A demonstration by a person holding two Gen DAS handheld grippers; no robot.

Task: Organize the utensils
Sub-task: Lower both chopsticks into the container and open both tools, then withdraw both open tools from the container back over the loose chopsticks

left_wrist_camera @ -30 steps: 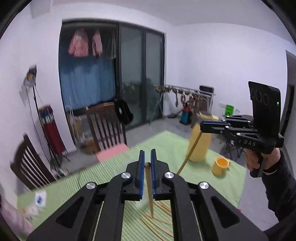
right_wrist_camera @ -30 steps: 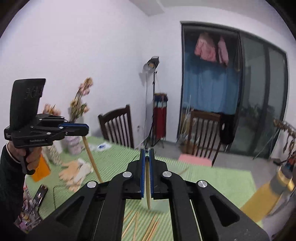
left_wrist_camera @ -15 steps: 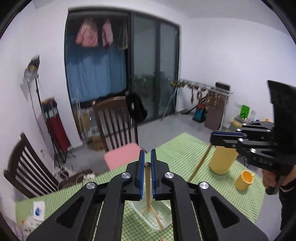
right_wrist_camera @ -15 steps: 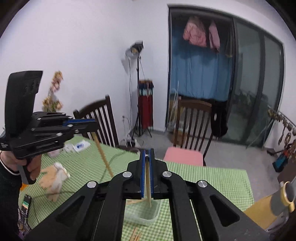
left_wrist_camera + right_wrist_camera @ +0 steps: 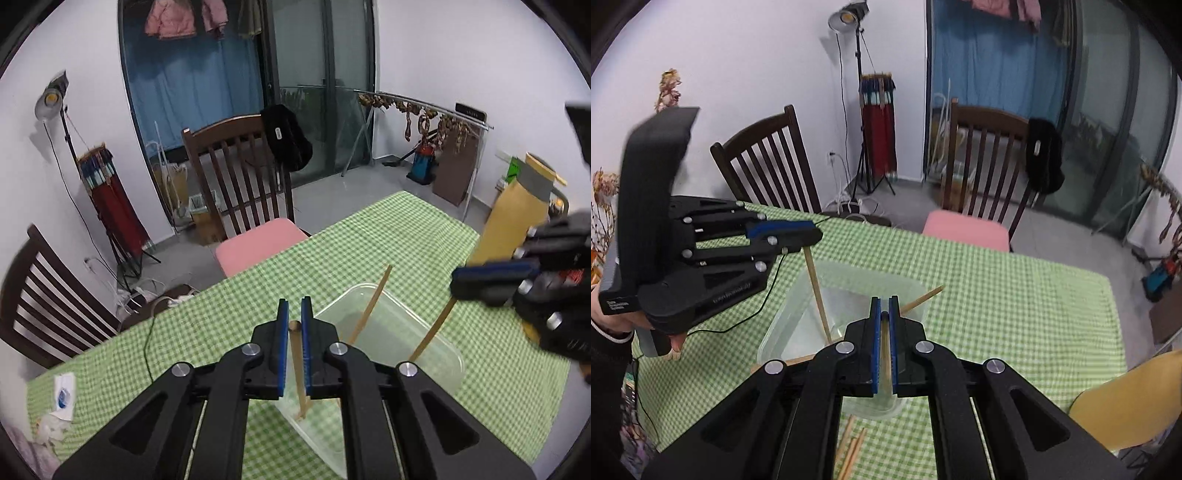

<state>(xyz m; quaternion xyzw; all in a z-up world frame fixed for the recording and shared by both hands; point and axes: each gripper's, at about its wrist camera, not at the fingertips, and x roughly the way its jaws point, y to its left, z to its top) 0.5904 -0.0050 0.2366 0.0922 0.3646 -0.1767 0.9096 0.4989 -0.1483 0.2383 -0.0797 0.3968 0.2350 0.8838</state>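
Observation:
My left gripper is shut on a wooden chopstick that stands nearly upright, its lower end inside a clear plastic container on the green checked tablecloth. My right gripper is shut on a second chopstick, also pointing down into the container. Each gripper shows in the other's view: the right gripper with its chopstick, the left gripper with its chopstick. Another chopstick leans on the container's rim. Loose chopsticks lie in front of the container.
A tall yellow flask stands at the table's right end. A chair with a pink cushion is at the far side, a second dark chair to the left. A black cable and a tissue packet lie on the left.
Both grippers have come down and forward over the table, each still holding its chopstick. The container has come into view, and the chopsticks' lower ends now reach into it.

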